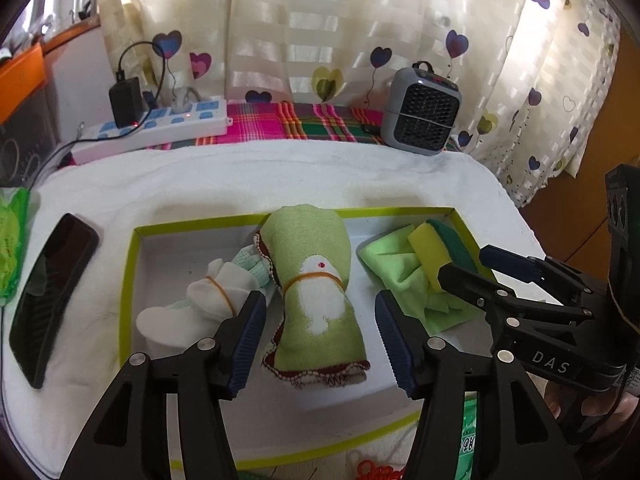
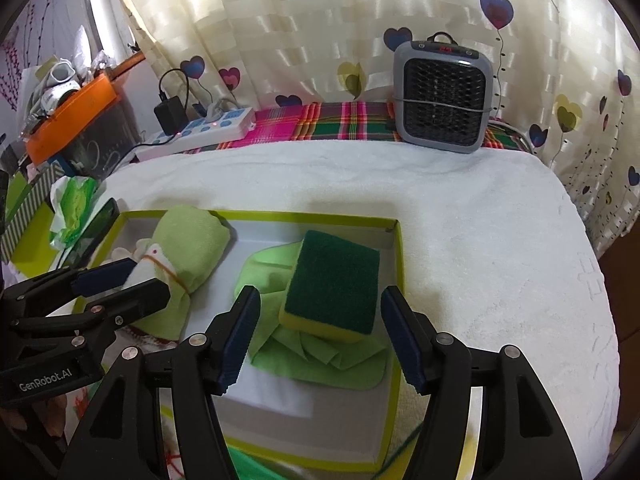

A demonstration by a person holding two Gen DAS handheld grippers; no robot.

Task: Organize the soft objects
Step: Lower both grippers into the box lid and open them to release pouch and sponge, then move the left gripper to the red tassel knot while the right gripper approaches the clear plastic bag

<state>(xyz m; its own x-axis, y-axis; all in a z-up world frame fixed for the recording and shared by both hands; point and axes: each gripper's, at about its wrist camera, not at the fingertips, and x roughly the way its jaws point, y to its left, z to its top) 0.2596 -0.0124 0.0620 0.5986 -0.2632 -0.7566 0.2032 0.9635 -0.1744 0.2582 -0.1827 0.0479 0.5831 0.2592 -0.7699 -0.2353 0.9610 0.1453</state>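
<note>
A shallow box with a lime-green rim [image 1: 127,280] [image 2: 394,264] lies on a white towel. In it lies a rolled green towel with a white bird print [image 1: 316,280] [image 2: 188,248], bound by a rubber band. My left gripper [image 1: 320,336] stands open around its near end, pads clear of it. White socks [image 1: 192,304] lie left of the roll. A yellow sponge with a dark green scrub face [image 2: 334,284] [image 1: 430,256] rests on a crumpled green cloth [image 2: 304,344] [image 1: 396,268]. My right gripper [image 2: 320,340] [image 1: 472,264] is open, one finger on either side of the sponge, not touching it.
A black phone [image 1: 52,292] lies left of the box beside a green packet [image 1: 12,240]. A grey fan heater [image 2: 442,96] and a white power strip [image 1: 160,128] stand at the back on plaid cloth, before the curtain. The white towel [image 2: 500,240] stretches right of the box.
</note>
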